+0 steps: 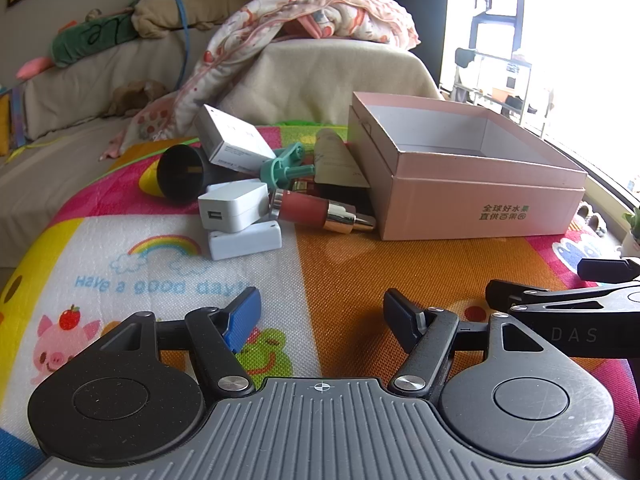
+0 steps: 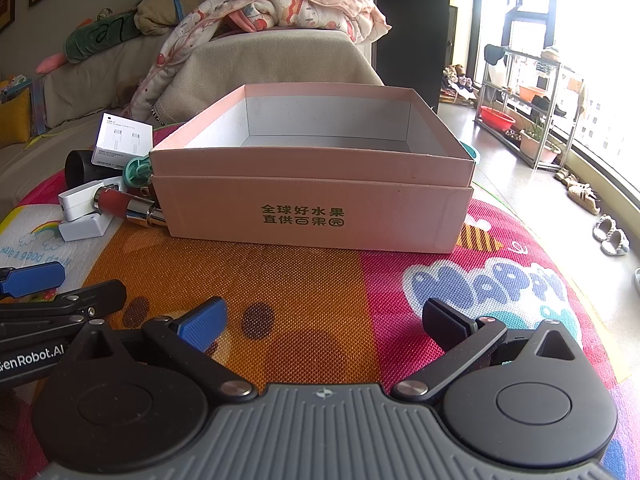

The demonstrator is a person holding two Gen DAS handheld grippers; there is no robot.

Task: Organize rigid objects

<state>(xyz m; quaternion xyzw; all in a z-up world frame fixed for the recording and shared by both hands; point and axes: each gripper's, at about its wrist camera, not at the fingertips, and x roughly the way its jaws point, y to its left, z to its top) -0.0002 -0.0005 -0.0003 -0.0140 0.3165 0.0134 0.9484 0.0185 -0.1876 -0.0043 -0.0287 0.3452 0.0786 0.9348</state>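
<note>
Both the left tongs [image 1: 320, 312] and right tongs [image 2: 324, 320] hover spread apart, empty, over the play mat [image 2: 304, 280]. Toward its far-left edge, beside the pink box [image 2: 312, 184], the white charger [image 1: 234, 208] looks light, hard, smooth: grip its flat sides.

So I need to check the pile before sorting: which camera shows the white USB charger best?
The left wrist view: the white USB charger sits unobstructed there, its USB port facing the camera, atop a flat white case. In the right wrist view it appears only at the left edge, small and partly hidden by the red bottle.
</note>
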